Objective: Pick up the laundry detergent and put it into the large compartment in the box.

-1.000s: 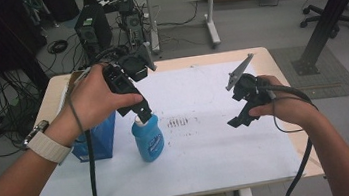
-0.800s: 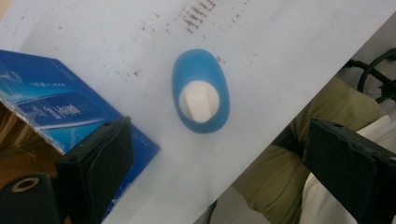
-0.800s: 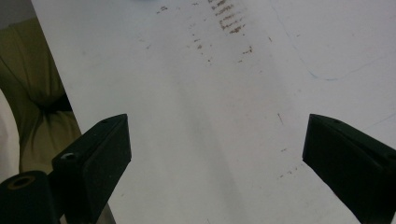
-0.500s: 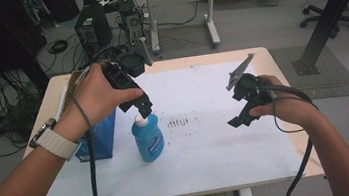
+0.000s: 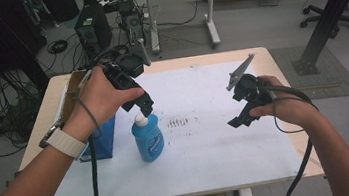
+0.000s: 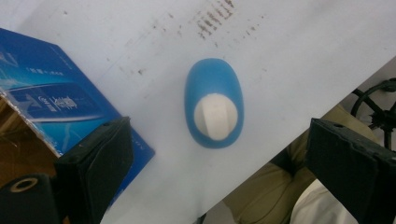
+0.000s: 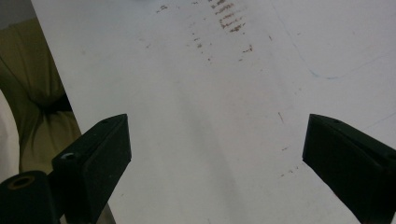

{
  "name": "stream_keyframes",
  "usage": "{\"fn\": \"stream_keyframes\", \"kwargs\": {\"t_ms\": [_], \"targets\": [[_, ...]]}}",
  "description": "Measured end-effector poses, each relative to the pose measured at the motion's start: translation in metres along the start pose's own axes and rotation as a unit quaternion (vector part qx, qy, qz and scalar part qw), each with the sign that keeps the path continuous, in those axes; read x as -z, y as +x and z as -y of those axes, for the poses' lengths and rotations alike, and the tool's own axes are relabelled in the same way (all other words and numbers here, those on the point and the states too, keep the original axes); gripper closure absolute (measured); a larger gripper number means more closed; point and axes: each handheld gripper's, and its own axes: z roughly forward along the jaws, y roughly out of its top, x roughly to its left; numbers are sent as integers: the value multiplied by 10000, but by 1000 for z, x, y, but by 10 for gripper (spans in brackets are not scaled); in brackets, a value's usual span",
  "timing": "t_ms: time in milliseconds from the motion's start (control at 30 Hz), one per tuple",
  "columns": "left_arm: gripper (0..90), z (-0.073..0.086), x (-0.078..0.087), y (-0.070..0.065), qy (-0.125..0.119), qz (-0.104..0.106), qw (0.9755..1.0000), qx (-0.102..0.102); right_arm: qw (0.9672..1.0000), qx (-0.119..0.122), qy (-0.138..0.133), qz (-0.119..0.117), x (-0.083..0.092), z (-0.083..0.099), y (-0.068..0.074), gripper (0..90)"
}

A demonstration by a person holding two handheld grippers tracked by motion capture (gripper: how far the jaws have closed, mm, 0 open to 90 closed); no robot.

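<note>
**Left claw over the blue bottle**

While the blue bottle (image 5: pixel 148 140) stands upright on the worktop (image 5: pixel 209 149) beside the blue box (image 5: pixel 102 137), the left claw (image 5: pixel 144 107) hovers just above its cap. Left gripper view: jaws spread, bottle between. Right gripper view: the right claw (image 7: pixel 217 154) spread over bare worktop.

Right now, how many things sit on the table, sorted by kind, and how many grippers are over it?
Blue soap bottle with white cap: 1
Blue carton beside the bottle: 1
Grippers, left gripper and right gripper, both open and holding nothing: 2
Total: 4
</note>
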Motion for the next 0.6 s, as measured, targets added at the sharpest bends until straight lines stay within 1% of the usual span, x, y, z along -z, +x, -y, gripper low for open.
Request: {"fn": "stream_keyframes", "kwargs": {"t_ms": [33,233,367,433,500,600], "targets": [[87,0,0,1,-37,-8,10000,26,10000,-2,-9,-4,0,0,0,82],[83,-1,-4,2,-82,-14,9999,81,10000,-15,-3,-4,-1,1,0,82],[83,-1,-8,3,-88,-12,9999,119,10000,2,-4,-10,-1,0,0,82],[83,0,-8,3,-78,-12,9999,104,10000,3,-4,-14,-1,0,0,82],[83,0,-10,3,-77,-21,9999,140,10000,2,-2,-15,-1,0,0,82],[88,0,-13,4,-51,15,9998,168,10000,8,-1,-26,-2,0,-1,82]]}}
